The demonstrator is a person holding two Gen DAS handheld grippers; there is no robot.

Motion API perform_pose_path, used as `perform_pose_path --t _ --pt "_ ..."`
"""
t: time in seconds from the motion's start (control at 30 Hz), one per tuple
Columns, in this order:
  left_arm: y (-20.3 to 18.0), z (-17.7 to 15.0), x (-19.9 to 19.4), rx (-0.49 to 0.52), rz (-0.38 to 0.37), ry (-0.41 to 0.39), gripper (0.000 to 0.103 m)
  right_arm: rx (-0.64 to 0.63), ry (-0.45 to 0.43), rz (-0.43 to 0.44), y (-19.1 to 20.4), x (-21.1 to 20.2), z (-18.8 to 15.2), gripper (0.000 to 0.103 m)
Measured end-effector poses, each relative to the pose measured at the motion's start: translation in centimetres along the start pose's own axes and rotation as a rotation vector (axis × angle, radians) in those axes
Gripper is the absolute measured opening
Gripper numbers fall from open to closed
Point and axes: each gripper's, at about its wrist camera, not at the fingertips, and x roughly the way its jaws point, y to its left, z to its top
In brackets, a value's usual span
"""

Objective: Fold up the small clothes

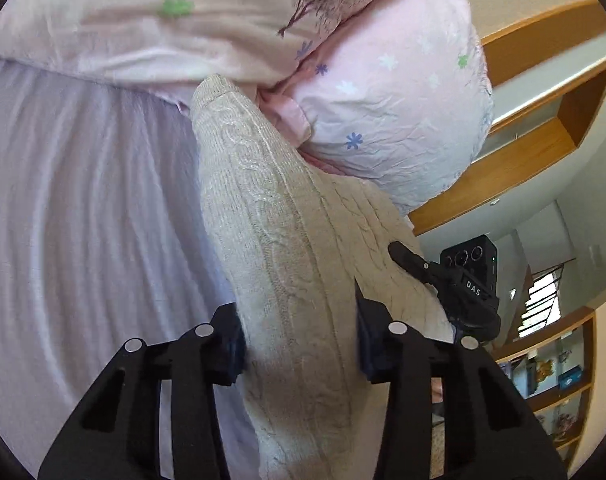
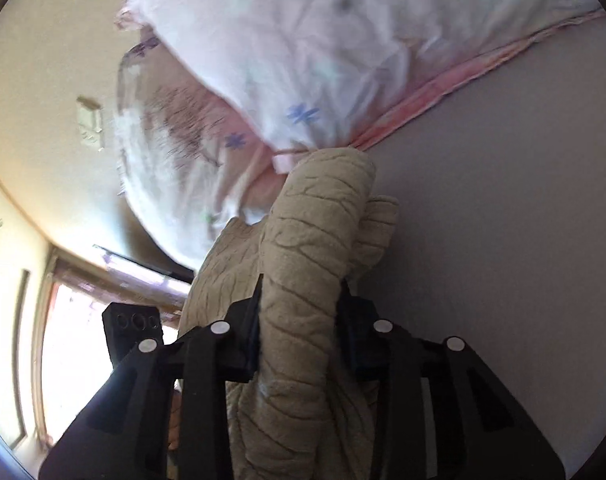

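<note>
A beige cable-knit sweater [image 1: 287,240] hangs stretched between both grippers, lifted above the pale bed sheet [image 1: 83,200]. My left gripper [image 1: 299,340] is shut on a thick fold of it. My right gripper [image 2: 299,320] is shut on another bunched fold of the sweater [image 2: 307,248], with a sleeve end drooping past the fingers. The right gripper [image 1: 407,258] also shows in the left wrist view, clamped on the sweater's far edge. The left gripper's body [image 2: 133,332] shows at the left of the right wrist view.
Pink and white pillows [image 1: 387,120] with flower prints lie just beyond the sweater, also in the right wrist view [image 2: 295,60]. Wooden shelves [image 1: 543,120] and a bookcase [image 1: 555,376] stand to the right. A bright window [image 2: 67,344] is at the left.
</note>
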Motion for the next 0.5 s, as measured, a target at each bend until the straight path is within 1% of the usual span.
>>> perform_pose_path --t 0.03,0.07,0.1,0.13,0.17,0.2,0.23,0.27,0.3,0.33,0.4,0.43,0.5 --pt "0.0 -0.1 -1.4 0.042 0.037 -0.019 0.045 -0.024 0.038 0.029 0.9 1.3 -0.3 0.031" --pt "0.3 -0.1 -2.7 0.079 0.102 -0.026 0.050 -0.044 0.067 0.025 1.5 2.4 -0.4 0.033" --pt "0.9 0.0 -3.6 0.096 0.176 -0.031 0.054 -0.074 0.092 -0.012 2.1 3.5 -0.6 0.041" --pt "1.6 0.1 -4.1 0.090 0.246 -0.044 0.057 -0.107 0.100 -0.075 2.6 4.2 -0.6 0.045" --pt "2.4 0.0 -4.6 0.069 0.306 -0.046 0.057 -0.147 0.074 -0.162 3.0 4.2 -0.6 0.050" --pt "2.9 -0.2 -5.2 0.046 0.326 -0.056 0.057 -0.167 0.027 -0.208 3.2 3.3 -0.5 0.053" --pt "3.1 -0.5 -6.3 0.032 0.324 -0.087 0.060 -0.154 -0.029 -0.209 3.2 1.8 -0.5 0.055" --pt "3.1 -1.1 -7.7 0.027 0.318 -0.125 0.069 -0.115 -0.090 -0.182 3.1 -0.2 -0.7 0.055" --pt "3.1 -1.8 -9.0 0.032 0.319 -0.152 0.075 -0.090 -0.121 -0.145 3.3 -1.9 -1.2 0.055" --pt "2.7 -2.7 -10.5 0.052 0.325 -0.176 0.081 -0.094 -0.126 -0.118 3.8 -3.1 -2.1 0.055" --pt "1.7 -3.9 -11.9 0.084 0.333 -0.199 0.083 -0.154 -0.109 -0.099 5.8 -4.6 -5.0 0.055" --pt "1.4 -5.0 -12.8 0.095 0.328 -0.202 0.086 -0.183 -0.085 -0.097 6.7 -4.7 -6.7 0.053" --pt "0.6 -6.3 -13.2 0.107 0.315 -0.205 0.088 -0.213 -0.050 -0.114 7.9 -3.9 -8.8 0.046"
